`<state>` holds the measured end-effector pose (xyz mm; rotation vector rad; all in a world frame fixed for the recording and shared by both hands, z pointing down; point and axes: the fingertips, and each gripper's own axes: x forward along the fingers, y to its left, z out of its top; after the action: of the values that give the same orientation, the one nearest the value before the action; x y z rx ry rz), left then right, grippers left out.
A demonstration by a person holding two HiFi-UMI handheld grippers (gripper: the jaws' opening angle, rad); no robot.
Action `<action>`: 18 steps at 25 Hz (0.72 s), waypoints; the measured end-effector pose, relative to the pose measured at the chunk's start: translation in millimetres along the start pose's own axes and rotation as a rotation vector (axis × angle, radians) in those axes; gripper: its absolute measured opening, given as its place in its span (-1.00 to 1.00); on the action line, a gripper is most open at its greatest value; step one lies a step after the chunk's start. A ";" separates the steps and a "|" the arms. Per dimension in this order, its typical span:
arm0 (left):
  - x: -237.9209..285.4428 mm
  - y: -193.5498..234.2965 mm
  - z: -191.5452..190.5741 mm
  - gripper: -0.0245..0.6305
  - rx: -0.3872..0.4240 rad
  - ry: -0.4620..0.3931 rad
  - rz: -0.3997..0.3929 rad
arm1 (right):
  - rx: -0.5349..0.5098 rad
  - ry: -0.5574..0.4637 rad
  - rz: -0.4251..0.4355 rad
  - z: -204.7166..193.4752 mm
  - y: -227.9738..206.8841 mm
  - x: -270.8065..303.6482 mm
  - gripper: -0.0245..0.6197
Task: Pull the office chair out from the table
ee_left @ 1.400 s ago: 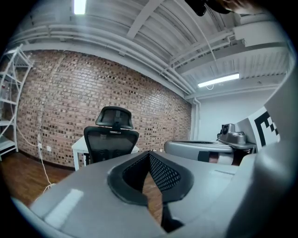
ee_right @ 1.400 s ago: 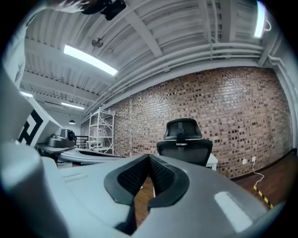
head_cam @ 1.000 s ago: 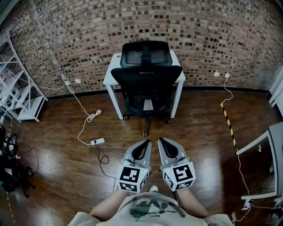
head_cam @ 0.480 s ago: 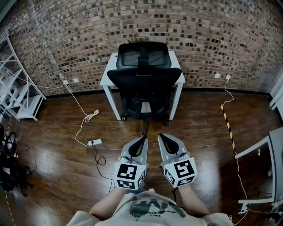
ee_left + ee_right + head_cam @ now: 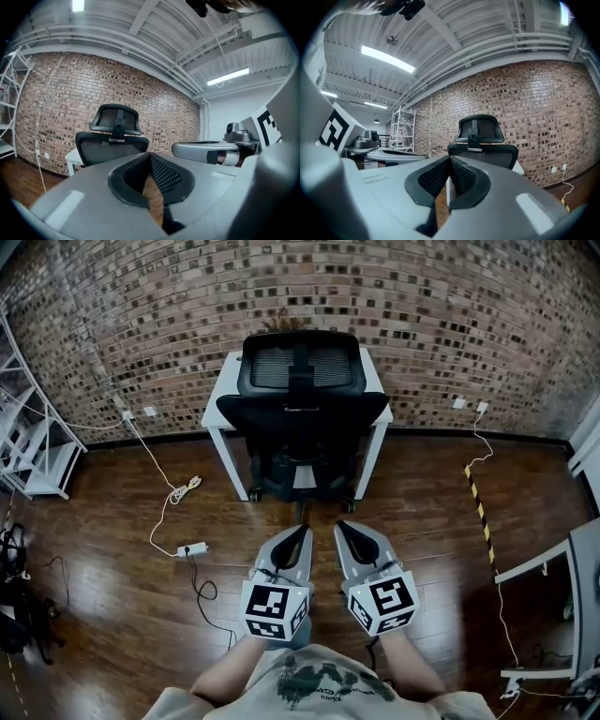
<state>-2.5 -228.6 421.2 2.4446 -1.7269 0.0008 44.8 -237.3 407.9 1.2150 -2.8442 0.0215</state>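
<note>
A black office chair (image 5: 300,413) with a mesh back and headrest is tucked under a small white table (image 5: 375,404) against the brick wall. Both gripper views face its back (image 5: 111,146) (image 5: 487,154). My left gripper (image 5: 305,529) and right gripper (image 5: 339,526) are held side by side and level, a short way in front of the chair's base, apart from it. Each has its jaws shut with nothing between them.
A white power strip (image 5: 187,548) with cables lies on the wood floor to the left. White shelving (image 5: 28,451) stands at the far left. A yellow-black floor strip (image 5: 480,512) and another white table's frame (image 5: 548,563) are at the right.
Both grippers have moved forward toward the chair, which now looks larger and nearer in the head view. Their jaws stayed shut.
</note>
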 end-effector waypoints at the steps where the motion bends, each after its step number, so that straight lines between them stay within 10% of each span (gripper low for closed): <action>1: 6.1 4.8 1.0 -0.89 -0.002 0.000 -0.001 | 0.000 0.003 -0.002 -0.3 -3.6 6.6 -0.92; 18: 126.1 110.2 46.4 -0.89 -0.012 -0.008 -0.047 | -0.011 -0.011 -0.040 33.5 -67.9 153.2 -0.92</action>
<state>-67.2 -388.4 399.5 2.4787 -1.6678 -0.0248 -13.2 -395.9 381.7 1.2730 -2.8248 -0.0028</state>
